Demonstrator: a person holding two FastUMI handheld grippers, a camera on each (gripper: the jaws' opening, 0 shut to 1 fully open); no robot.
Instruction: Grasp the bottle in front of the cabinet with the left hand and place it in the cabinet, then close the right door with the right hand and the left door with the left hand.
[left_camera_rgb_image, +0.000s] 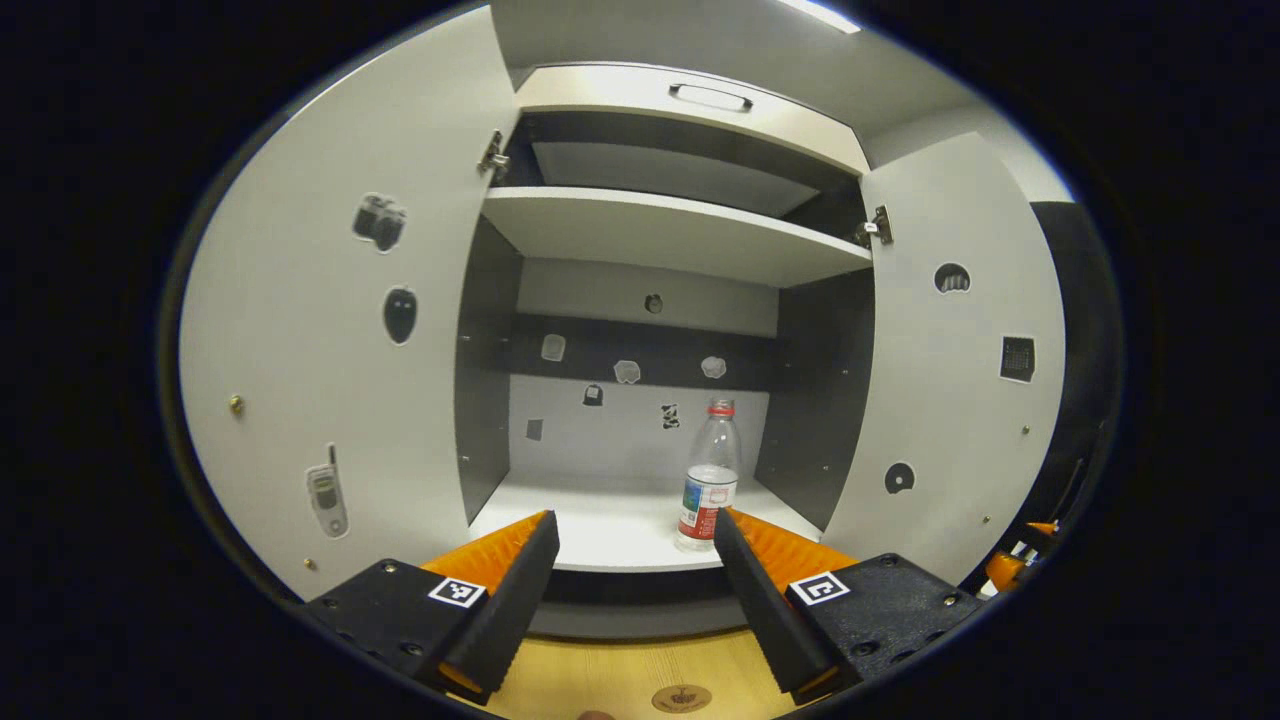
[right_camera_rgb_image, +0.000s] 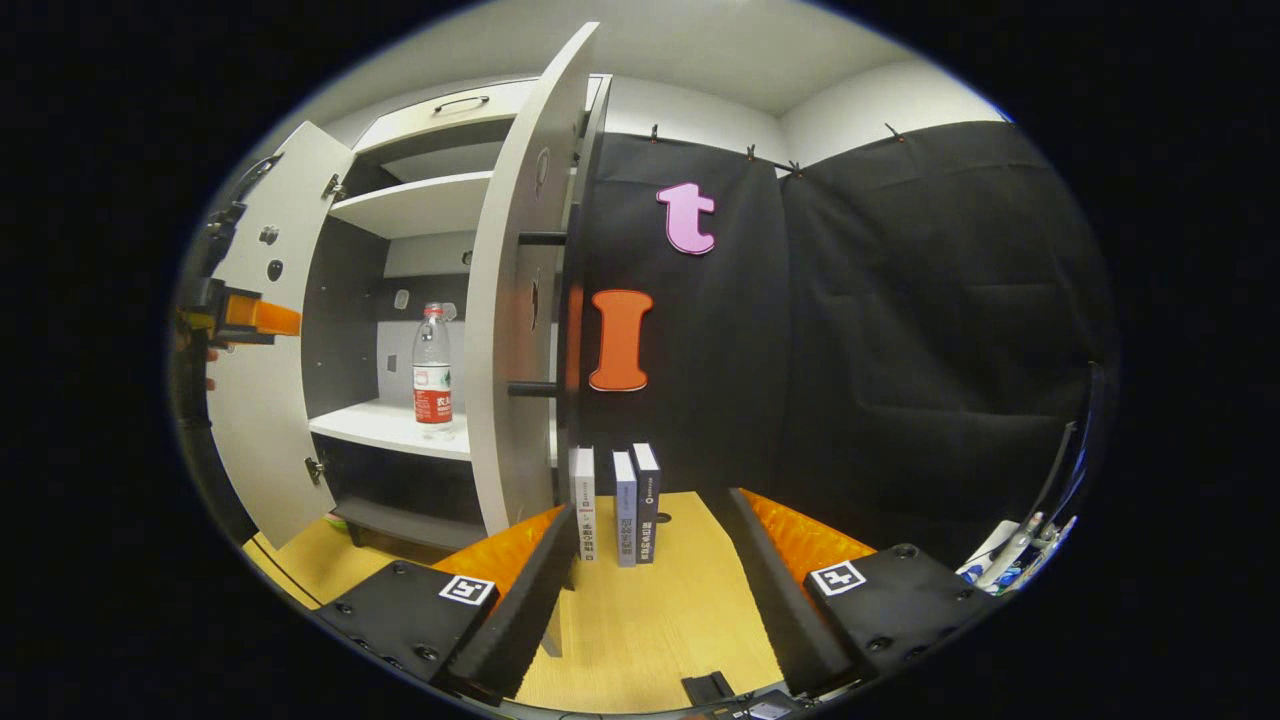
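Note:
A clear plastic bottle (left_camera_rgb_image: 708, 478) with a red cap and a red-and-white label stands upright on the cabinet's lower shelf (left_camera_rgb_image: 610, 525), near its front right. My left gripper (left_camera_rgb_image: 636, 540) is open in front of the shelf, apart from the bottle, with nothing between its fingers. Both cabinet doors stand open: the left door (left_camera_rgb_image: 340, 340) and the right door (left_camera_rgb_image: 950, 370). In the right gripper view the bottle (right_camera_rgb_image: 432, 372) shows inside the cabinet, behind the edge-on right door (right_camera_rgb_image: 520, 300). My right gripper (right_camera_rgb_image: 648, 540) is open and holds nothing, just right of that door. The left gripper (right_camera_rgb_image: 245, 318) shows at the far left.
The cabinet has an upper shelf (left_camera_rgb_image: 680, 230) and a drawer with a handle (left_camera_rgb_image: 711, 97) on top. Three books (right_camera_rgb_image: 615, 500) stand upright on the wooden table (right_camera_rgb_image: 660, 610) right of the cabinet, against the black cloth wall. Stickers dot the doors and back panel.

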